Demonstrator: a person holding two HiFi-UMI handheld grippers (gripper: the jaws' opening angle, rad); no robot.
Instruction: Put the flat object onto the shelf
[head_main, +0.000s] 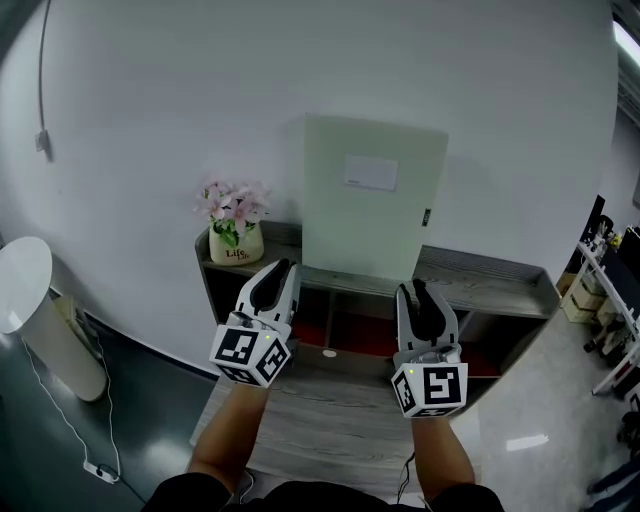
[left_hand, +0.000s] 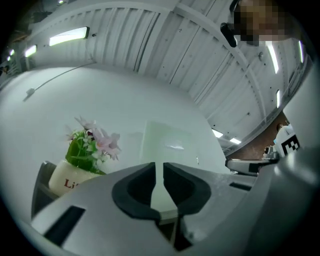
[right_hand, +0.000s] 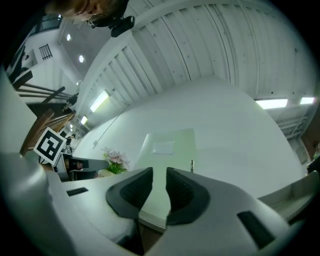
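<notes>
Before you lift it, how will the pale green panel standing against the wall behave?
The pale green panel stands straight without sagging, so probably stiff. It looks thin for its broad face, so likely light. Upright on its narrow edge atop the shelf, it may tip if nudged.

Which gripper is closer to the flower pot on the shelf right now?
Left. The left gripper sits just right of the flower pot, before the shelf; the right gripper is farther right, in front of the pale green board.
</notes>
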